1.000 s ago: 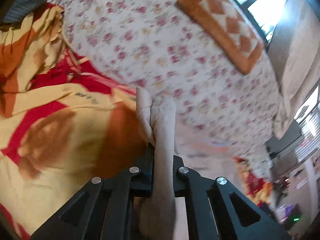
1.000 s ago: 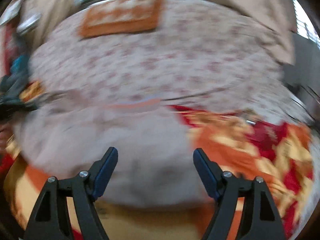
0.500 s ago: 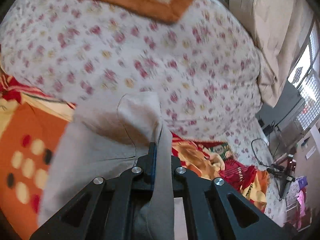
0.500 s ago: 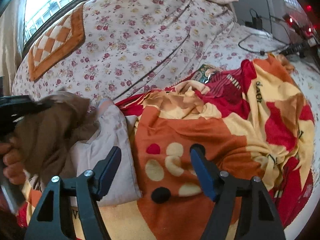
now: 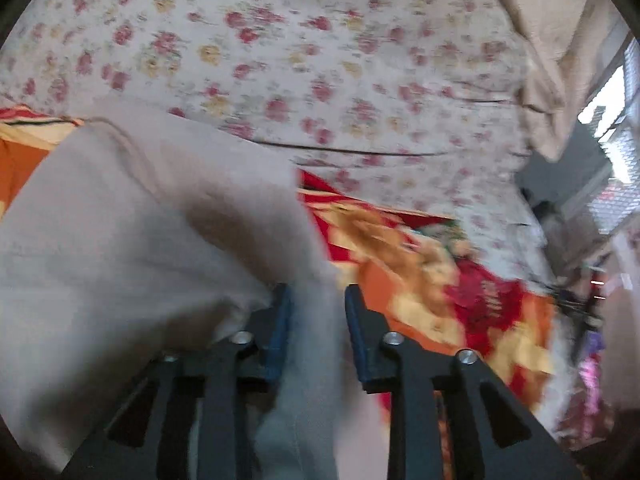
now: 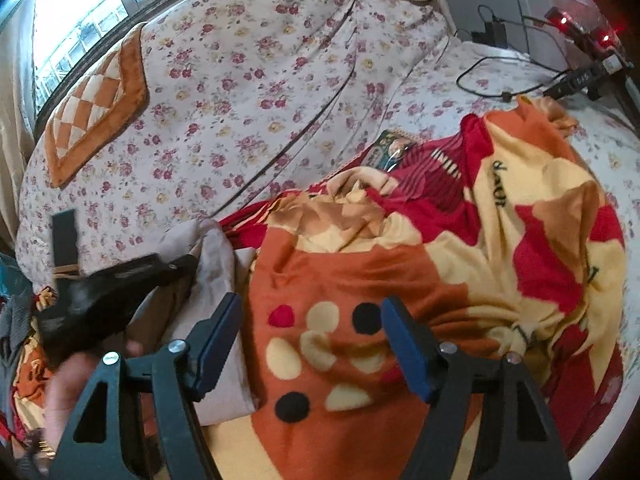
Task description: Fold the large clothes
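A blanket (image 6: 460, 280) lay on the bed (image 6: 280, 60), with a garment (image 6: 216, 280) on its left part. A mat (image 6: 96, 108) lay near the bed's far left corner, cables (image 6: 500, 76) at the far right.

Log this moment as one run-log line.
phase: fold laid over | left gripper: jaws just opening, beige garment between them | right gripper: open, empty, over blanket
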